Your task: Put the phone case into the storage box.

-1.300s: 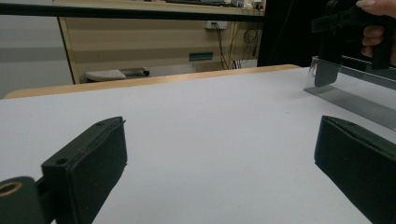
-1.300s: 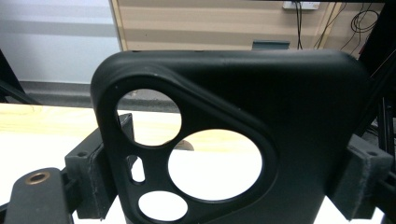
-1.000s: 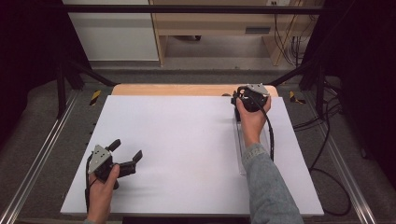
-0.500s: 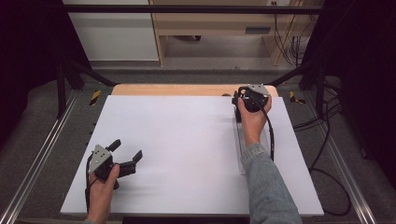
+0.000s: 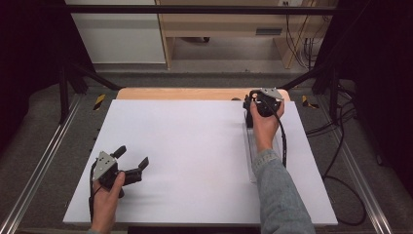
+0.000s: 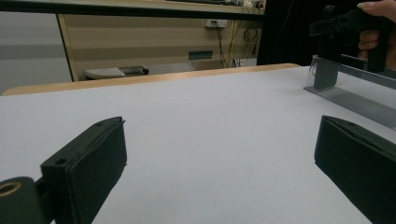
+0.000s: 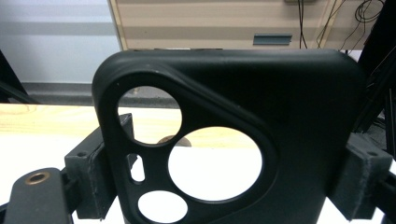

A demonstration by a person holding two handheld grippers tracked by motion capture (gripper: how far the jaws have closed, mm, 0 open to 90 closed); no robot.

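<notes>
The left gripper [image 5: 130, 163] sits lower left on the table [image 5: 195, 146]; the right gripper [image 5: 251, 105], clamping a phone case [image 7: 261, 121], upper right above a stand [image 5: 249, 146].

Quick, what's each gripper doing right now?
Left gripper: open, holding nothing.
Right gripper: shut on a black phone case.

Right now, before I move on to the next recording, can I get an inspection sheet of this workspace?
Surface: white tabletop, wooden strip at its far edge.
Job's things: black phone case clamped upright in the right claw; clear stand lying on the table beneath that hand.
Clutter: nothing seen.
Grippers: left claw open, low over the near left of the table, holding nothing.
Cables: one trails from each claw; more hang at the far right.
Surroundings: dark frame, wooden furniture beyond.
</notes>
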